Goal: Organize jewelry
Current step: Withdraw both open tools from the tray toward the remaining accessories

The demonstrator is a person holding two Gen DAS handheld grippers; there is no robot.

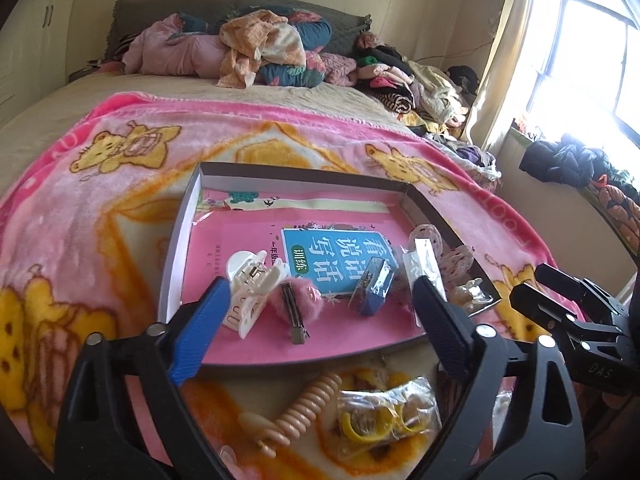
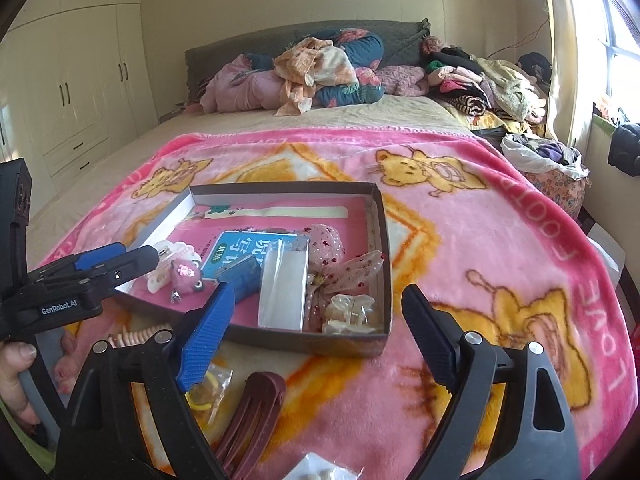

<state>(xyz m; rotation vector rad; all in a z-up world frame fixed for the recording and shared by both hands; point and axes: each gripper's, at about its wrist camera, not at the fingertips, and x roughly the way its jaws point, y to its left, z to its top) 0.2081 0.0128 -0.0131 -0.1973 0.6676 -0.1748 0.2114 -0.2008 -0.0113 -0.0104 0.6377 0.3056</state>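
A shallow cardboard box [image 1: 178, 240] [image 2: 380, 240] lined with a pink book lies on the pink blanket. In it are a white claw clip [image 1: 248, 280], a pink fuzzy clip [image 1: 298, 304] [image 2: 186, 274], a blue packet [image 1: 372, 286] [image 2: 244, 276], a silver packet [image 2: 284, 288], a dotted bow [image 2: 340, 264] and a clear claw clip [image 2: 348, 312]. My left gripper [image 1: 320, 320] hovers open over the box's near edge, holding nothing. My right gripper [image 2: 320, 332] is open and empty over the box's near right corner.
In front of the box lie a beige spiral hair tie [image 1: 304, 408], a bag of yellow hair ties [image 1: 384, 420] [image 2: 208, 392], a maroon hair claw [image 2: 248, 416] and a small clear bag [image 2: 320, 472]. Clothes are piled at the bed's head [image 2: 320, 72]. A hand [image 2: 16, 372] holds the left gripper's handle.
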